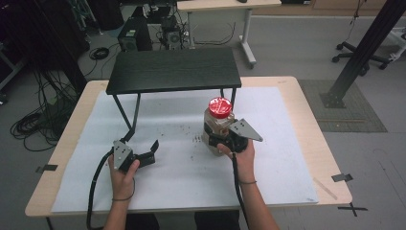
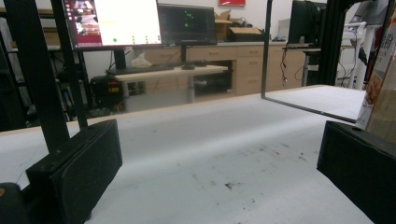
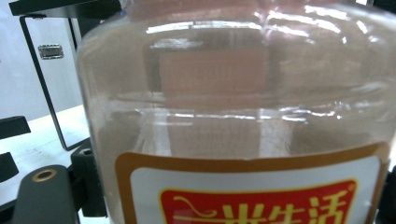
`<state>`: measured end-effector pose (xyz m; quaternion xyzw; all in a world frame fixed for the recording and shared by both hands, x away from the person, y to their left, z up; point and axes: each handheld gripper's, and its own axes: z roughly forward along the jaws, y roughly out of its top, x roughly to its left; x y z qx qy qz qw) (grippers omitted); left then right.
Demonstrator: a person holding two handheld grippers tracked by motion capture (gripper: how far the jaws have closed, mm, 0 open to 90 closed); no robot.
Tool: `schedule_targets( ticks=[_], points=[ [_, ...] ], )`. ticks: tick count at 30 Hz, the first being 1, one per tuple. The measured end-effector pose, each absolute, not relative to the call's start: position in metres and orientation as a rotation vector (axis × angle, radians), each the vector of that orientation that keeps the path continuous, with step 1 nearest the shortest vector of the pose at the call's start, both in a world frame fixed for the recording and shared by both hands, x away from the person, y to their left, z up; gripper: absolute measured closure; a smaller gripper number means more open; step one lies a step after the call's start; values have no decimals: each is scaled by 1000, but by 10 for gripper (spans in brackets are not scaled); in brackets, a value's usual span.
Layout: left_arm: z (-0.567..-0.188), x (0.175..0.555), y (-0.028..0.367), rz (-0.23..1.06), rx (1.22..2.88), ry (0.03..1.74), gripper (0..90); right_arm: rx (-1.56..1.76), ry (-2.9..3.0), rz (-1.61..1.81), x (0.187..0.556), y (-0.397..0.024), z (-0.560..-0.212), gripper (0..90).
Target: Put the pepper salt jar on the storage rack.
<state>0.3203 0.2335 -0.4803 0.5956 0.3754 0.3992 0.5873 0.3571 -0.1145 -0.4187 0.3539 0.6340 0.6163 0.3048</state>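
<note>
A clear plastic jar (image 1: 219, 128) with a red lid (image 1: 220, 107) and a red and orange label stands upright on the white sheet, right of the middle. My right gripper (image 1: 218, 142) is at its lower body from the near side, a jaw against each flank, shut on it. In the right gripper view the jar (image 3: 233, 116) stands very close between the jaws of my right gripper (image 3: 233, 205). My left gripper (image 1: 152, 152) rests on the sheet to the left, open, nothing between its jaws. In the left gripper view my left gripper (image 2: 217, 156) faces bare sheet, with the jar (image 2: 380, 93) at the right edge.
A low black shelf (image 1: 172, 69) on thin legs stands over the far part of the white sheet (image 1: 167, 179); one leg (image 1: 233, 98) is just behind the jar. Its frame (image 2: 268, 46) rises ahead of the left gripper. Dark specks mark the sheet left of the jar.
</note>
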Motion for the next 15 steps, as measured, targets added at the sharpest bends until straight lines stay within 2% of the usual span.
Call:
schedule_targets(
  ticks=[15],
  points=[
    [-480, 320, 233, 931, 1388, 874, 2, 936, 1675, 1629, 357, -116, -418, 201]
  ],
)
